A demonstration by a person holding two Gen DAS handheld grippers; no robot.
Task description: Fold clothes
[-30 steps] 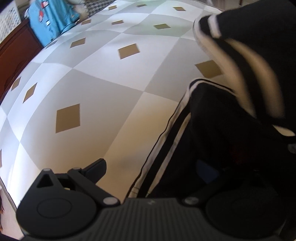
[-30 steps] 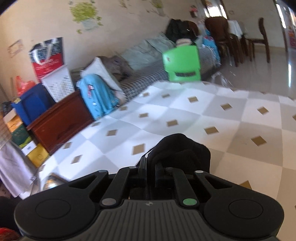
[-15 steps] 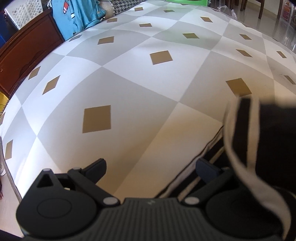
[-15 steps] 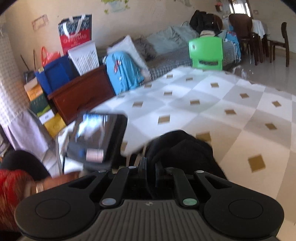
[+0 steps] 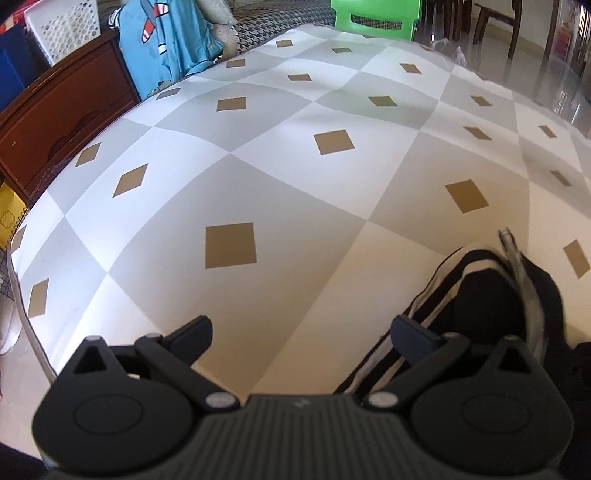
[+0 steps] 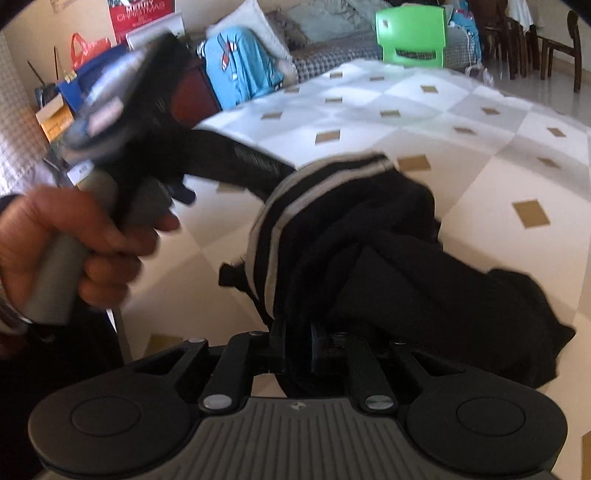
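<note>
A black garment with white stripes (image 6: 373, 236) lies bunched on the checkered tablecloth (image 5: 280, 192). My right gripper (image 6: 298, 345) is shut on a thick fold at its near edge, and the cloth fills the gap between the fingers. In the left wrist view the same garment (image 5: 484, 295) shows at the lower right, beside the right finger (image 5: 413, 334). My left gripper (image 5: 303, 332) stands open over bare tablecloth with nothing between its fingers. In the right wrist view a hand (image 6: 74, 243) holds that left gripper's body (image 6: 147, 122); its tips are hidden behind the striped band.
A dark wooden cabinet (image 5: 62, 133) stands past the table's left edge, with a white basket (image 5: 62, 33) behind it. A blue garment (image 5: 170, 40) hangs at the back and a green chair (image 5: 373, 16) stands at the far end. Dining chairs (image 6: 517, 37) are far right.
The right gripper has come down toward the table with the garment, which now spreads out in front of it. The left gripper has drawn back and up, leaving the garment at its lower right.
</note>
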